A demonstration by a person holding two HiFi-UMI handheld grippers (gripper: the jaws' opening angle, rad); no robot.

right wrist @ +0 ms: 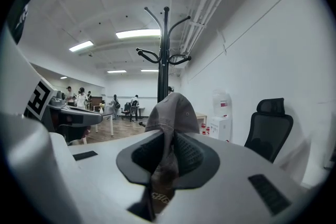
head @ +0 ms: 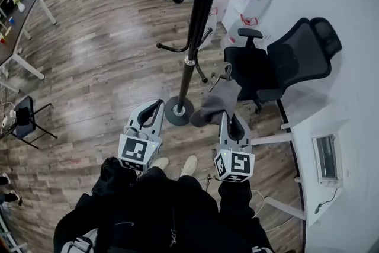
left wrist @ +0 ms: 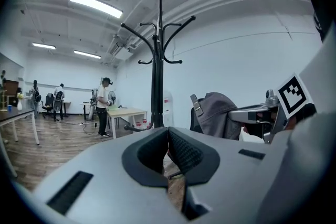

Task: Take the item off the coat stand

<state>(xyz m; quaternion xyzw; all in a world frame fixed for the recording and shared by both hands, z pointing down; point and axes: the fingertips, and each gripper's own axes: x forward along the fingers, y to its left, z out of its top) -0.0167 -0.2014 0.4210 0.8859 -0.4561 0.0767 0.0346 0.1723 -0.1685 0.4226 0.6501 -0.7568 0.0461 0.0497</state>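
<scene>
A grey cap (head: 218, 102) hangs free of the black coat stand (head: 195, 26), pinched by its fabric in my right gripper (head: 228, 118), which is shut on it. In the right gripper view the cap (right wrist: 173, 113) rises out of the jaws (right wrist: 167, 157), with the stand (right wrist: 165, 55) behind it. The stand's hooks carry nothing that I can see. My left gripper (head: 155, 105) is beside the stand's round base (head: 179, 111), shut and empty. Its own view shows its pads together (left wrist: 168, 136), with the stand (left wrist: 156, 76) ahead and the cap (left wrist: 220, 113) to the right.
A black office chair (head: 284, 62) stands just right of the stand, by a white desk (head: 331, 145) along the wall. A small black chair (head: 25, 115) is at far left. People (left wrist: 104, 105) stand at tables far across the wooden floor.
</scene>
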